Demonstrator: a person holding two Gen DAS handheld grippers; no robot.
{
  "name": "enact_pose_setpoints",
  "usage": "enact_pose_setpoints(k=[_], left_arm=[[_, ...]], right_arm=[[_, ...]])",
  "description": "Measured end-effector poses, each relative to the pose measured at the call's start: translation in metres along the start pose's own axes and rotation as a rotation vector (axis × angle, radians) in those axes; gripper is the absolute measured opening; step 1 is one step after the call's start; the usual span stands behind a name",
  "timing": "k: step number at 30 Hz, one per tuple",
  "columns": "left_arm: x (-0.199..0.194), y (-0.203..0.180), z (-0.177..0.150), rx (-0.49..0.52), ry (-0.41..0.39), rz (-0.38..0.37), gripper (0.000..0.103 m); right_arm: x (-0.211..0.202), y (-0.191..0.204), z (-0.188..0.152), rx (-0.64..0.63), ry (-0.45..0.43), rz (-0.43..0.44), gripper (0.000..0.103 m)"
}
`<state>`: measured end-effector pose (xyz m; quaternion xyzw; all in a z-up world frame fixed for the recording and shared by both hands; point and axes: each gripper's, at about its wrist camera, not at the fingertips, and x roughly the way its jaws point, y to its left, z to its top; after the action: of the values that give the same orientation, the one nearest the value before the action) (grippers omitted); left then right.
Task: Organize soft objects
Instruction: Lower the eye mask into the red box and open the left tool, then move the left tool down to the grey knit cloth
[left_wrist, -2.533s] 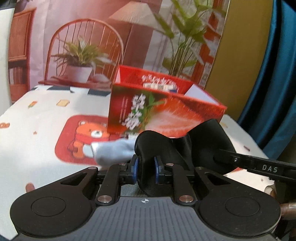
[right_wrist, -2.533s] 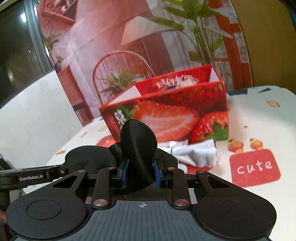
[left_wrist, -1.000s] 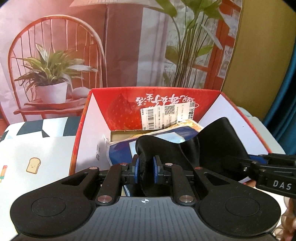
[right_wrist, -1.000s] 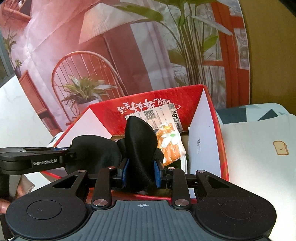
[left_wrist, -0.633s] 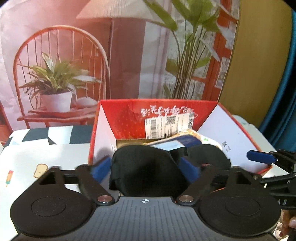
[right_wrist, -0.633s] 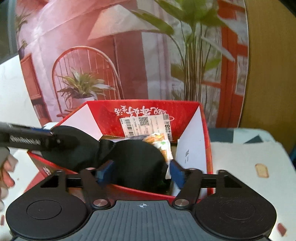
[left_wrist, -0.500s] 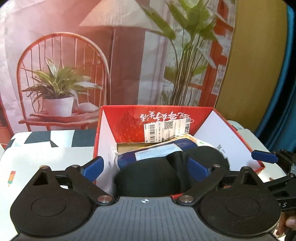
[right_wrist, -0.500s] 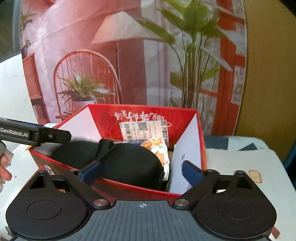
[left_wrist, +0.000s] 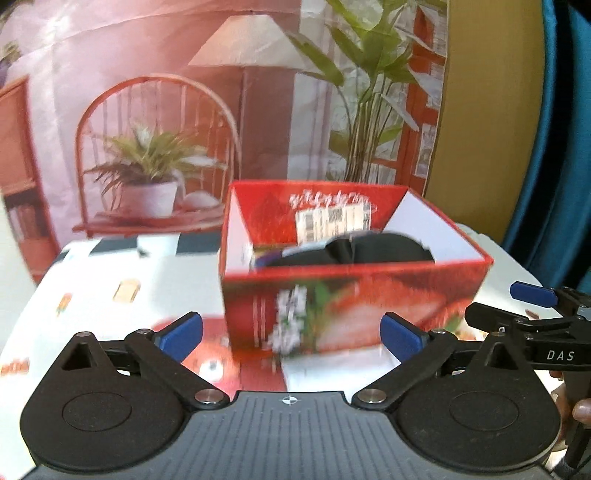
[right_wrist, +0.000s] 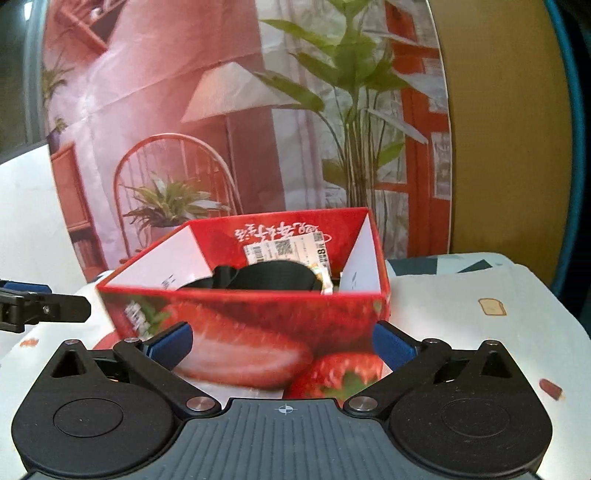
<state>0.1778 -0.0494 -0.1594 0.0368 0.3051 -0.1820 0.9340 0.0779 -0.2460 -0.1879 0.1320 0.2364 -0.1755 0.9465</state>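
The left gripper (left_wrist: 290, 334) stands with its jaws spread wide and still opening, and nothing lies between its blue pads (left_wrist: 180, 329); it tilts somewhat downward toward the front wall of the red box (left_wrist: 351, 306), which shows blurred in the left wrist view. The right gripper (right_wrist: 282, 342) is likewise spread wide and opening, empty between its pads (right_wrist: 390, 347), and tilts down at the box (right_wrist: 258, 328) from its own side. In the left wrist view the right gripper (left_wrist: 532, 295) reaches in from the right edge, level with the box's near right corner and apart from it, with a fingertip of the person's hand (left_wrist: 581, 410) showing low at that edge. In the right wrist view the left gripper (right_wrist: 22, 306) pokes in at the left edge, beside the box's near left corner. The black cloth (right_wrist: 273, 278) lies inside the box, resting on packets (right_wrist: 325, 280) and reaching about as high as the rim; neither gripper touches it. In the left wrist view the cloth (left_wrist: 373, 253) fills the box's middle and right, with a dark blue packet (left_wrist: 271, 256) at its left. The box stands on a white tablecloth (right_wrist: 461, 306) printed with small cartoons, before a printed backdrop (left_wrist: 184, 122) of a chair, lamp and plants.
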Motion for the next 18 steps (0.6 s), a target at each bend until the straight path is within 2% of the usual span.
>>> enact_pose_setpoints(k=[6, 9, 13, 18], left_arm=[[-0.015, 0.004, -0.050, -0.084, 0.058, 0.027, 0.103], [-0.013, 0.003, -0.073, -0.084, 0.108, 0.042, 0.103], [-0.007, 0.003, -0.094, -0.065, 0.163, 0.079, 0.103], [0.000, 0.014, -0.104, -0.099, 0.206, 0.090, 0.103]], right_arm=[[-0.020, 0.012, -0.042, -0.030, 0.038, 0.014, 0.103], [-0.021, 0.017, -0.062, -0.048, 0.081, 0.006, 0.103], [-0.018, 0.022, -0.082, -0.060, 0.141, -0.004, 0.103], [-0.009, 0.020, -0.095, -0.058, 0.208, -0.017, 0.103]])
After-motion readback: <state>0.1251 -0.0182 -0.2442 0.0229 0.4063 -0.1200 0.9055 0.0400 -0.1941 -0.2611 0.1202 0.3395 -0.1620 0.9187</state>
